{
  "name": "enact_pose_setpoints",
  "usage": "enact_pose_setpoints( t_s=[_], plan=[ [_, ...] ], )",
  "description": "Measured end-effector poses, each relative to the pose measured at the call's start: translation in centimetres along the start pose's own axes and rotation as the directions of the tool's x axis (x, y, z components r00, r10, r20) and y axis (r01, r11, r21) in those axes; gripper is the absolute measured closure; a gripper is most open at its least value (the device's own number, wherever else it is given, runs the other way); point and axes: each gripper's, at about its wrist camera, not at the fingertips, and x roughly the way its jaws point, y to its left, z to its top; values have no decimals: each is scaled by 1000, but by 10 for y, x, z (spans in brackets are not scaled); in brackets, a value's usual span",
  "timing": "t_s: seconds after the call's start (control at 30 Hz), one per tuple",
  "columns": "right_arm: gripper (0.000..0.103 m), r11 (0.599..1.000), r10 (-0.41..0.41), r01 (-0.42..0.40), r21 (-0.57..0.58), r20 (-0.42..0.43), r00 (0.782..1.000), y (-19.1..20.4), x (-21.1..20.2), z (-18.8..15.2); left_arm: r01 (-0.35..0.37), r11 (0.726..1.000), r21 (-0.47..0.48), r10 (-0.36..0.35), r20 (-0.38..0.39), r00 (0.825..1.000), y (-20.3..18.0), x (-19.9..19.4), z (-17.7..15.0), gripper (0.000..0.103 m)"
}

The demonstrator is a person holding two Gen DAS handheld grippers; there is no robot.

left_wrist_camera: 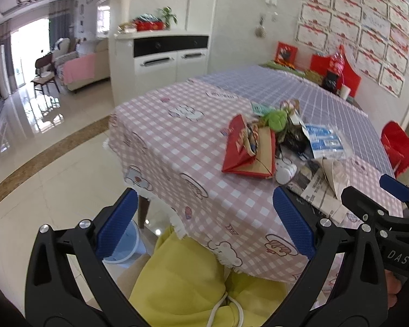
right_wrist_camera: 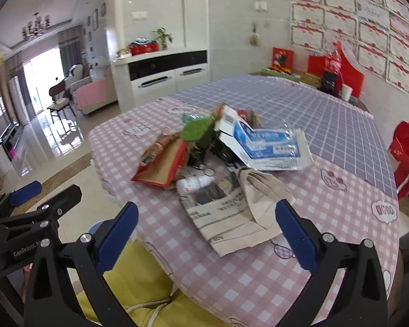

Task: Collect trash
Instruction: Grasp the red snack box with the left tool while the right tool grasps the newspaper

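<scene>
left gripper (left_wrist_camera: pixel 204 234): jaws spread wide, nothing held; hung off the near edge of the worktop, above a yellow garment (left_wrist_camera: pixel 182 280).
right gripper (right_wrist_camera: pixel 207 234): jaws spread wide, empty; poised over the near worktop edge, the newspaper seen between the fingers.
worktop (right_wrist_camera: pixel 340 212): covered by a pink checked cloth, purple checked further back; the cloth is judged slippery under a dragged item.
trash pile (right_wrist_camera: pixel 218 158): heaped mid-worktop, ahead of both grippers, all pieces touching or overlapping.
newspaper (right_wrist_camera: pixel 218 209): nearest piece, lying flat; judged light and floppy, best pinched at a raised edge or fold.
cloth bag (right_wrist_camera: pixel 261 190): beige, lying partly over the newspaper; judged soft and limp, a bunched fold or strap to be taken.
white bottle (right_wrist_camera: pixel 193 184): on its side just beyond the newspaper; judged light, smooth, likely to roll; to be gripped across the body.
red carton (left_wrist_camera: pixel 248 147): opened, flaps up, left of the pile; judged stiff but crushable, a flap edge to be held.
blue-white packet (right_wrist_camera: pixel 270 144): right of the pile, in clear film; judged thin and slick.
green item (right_wrist_camera: pixel 196 130): at the back of the pile; kind not made out.
dark items: under the packet, mostly hidden, not identifiable.
blue bucket (left_wrist_camera: pixel 122 248): on the floor beside the worktop, partly hidden by the left gripper; whether it is the bin cannot be told.
print: unreadable on every wrapper, blurred.
</scene>
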Motion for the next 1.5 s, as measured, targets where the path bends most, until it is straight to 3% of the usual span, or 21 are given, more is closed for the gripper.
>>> enact_pose_setpoints(
  t_s=[0.33,0.5,0.8,0.9,1.0,1.07,1.1,1.17,1.2,1.23,1.5],
  plan=[
    [4,992,-68,78,102,-96,993,-32,37,1,104,992,71,-93,-142,985,-30,66,11,6],
    [4,986,-101,117,118,-135,986,-44,54,5,118,989,88,-100,-181,978,-40,91,20,6],
    [4,979,-149,174,103,-210,966,-61,96,16,76,995,65,-63,-189,980,-39,125,47,6],
    [4,978,-157,184,99,-235,959,-65,111,18,38,997,62,-26,-178,984,-36,137,53,6],
    [4,977,-136,173,128,-253,958,-73,123,20,-44,995,85,54,-123,991,-39,144,57,6],
    [4,974,-141,181,134,-264,954,-78,130,21,-38,994,105,50,-115,992,-41,150,59,6],
    [5,973,-147,188,134,-266,953,-80,134,20,-26,994,107,39,-115,993,-41,153,60,9],
    [7,969,-153,198,151,-265,952,-85,139,21,-1,992,129,12,-82,997,-43,155,60,27],
    [24,966,-148,197,169,-265,953,-89,141,21,2,991,137,7,-65,998,-44,153,60,48],
    [32,968,-123,174,179,-265,956,-91,143,21,1,991,135,5,-51,999,-44,153,59,73],
    [71,966,-159,187,180,-161,974,-91,122,28,44,990,131,-40,-32,999,-36,147,56,80]
  ],
)
